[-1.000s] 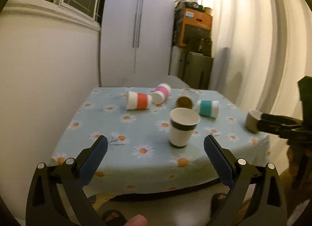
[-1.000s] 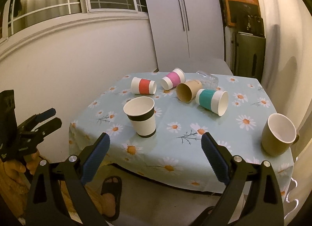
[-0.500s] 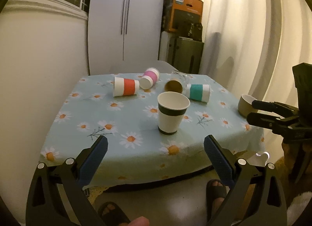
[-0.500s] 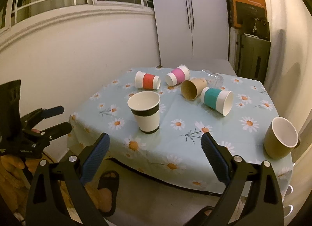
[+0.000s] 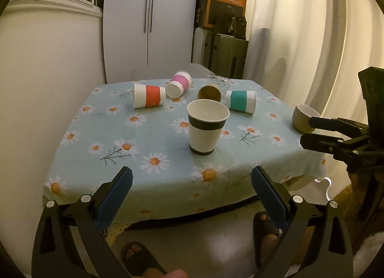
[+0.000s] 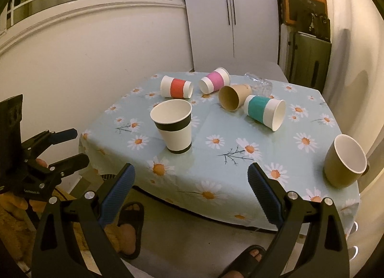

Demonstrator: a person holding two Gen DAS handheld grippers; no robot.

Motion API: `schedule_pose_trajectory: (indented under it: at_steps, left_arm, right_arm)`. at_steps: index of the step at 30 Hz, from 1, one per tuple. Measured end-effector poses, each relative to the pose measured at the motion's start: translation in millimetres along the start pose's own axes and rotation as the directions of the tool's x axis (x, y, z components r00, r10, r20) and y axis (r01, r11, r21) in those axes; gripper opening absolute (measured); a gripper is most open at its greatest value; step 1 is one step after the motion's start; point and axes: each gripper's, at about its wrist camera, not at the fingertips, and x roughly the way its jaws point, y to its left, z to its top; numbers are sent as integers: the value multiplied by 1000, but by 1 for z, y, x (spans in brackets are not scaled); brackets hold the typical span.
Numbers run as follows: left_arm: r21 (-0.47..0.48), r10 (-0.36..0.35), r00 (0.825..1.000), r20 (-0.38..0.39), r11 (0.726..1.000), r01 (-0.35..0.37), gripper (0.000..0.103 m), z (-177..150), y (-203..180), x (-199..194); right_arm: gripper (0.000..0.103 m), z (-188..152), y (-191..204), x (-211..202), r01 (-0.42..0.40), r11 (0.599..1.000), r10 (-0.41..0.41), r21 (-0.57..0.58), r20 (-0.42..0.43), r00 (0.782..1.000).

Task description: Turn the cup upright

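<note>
A white paper cup with a black band (image 5: 205, 128) (image 6: 174, 126) stands upright near the front of the table. Behind it lie a red-banded cup (image 5: 148, 95) (image 6: 177, 87), a pink-banded cup (image 5: 180, 84) (image 6: 214, 82), a brown cup (image 5: 209, 92) (image 6: 234, 97) and a teal-banded cup (image 5: 240, 101) (image 6: 264, 111), all on their sides. My left gripper (image 5: 192, 185) (image 6: 63, 146) is open and empty, off the table's front edge. My right gripper (image 6: 190, 185) (image 5: 321, 132) is open and empty, also off the front edge.
An olive mug (image 5: 304, 118) (image 6: 345, 164) stands upright at the table's right edge. A clear glass (image 6: 259, 83) lies at the back. The daisy tablecloth (image 5: 134, 148) (image 6: 240, 170) covers the table. A wall runs along the left; a white cupboard (image 5: 148, 21) stands behind.
Both grippers have drifted slightly closer to the table and the views have shifted a little. The cups have not moved. Both grippers stay open.
</note>
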Motion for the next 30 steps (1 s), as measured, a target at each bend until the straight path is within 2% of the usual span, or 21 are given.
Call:
schedule_pose_trajectory:
  at_steps: [18,30]
  left_arm:
    - [14,11,1000,-22,1000,-11,96,-1,-4,6]
    - [31,12,1000,-8,999,-12,96,-1,-9,4]
  right_arm:
    - [94,0,-3,0,1,1000,-1,10,-5,1000]
    - [94,1,-1,3,7,1000,-7,5,-12,1000]
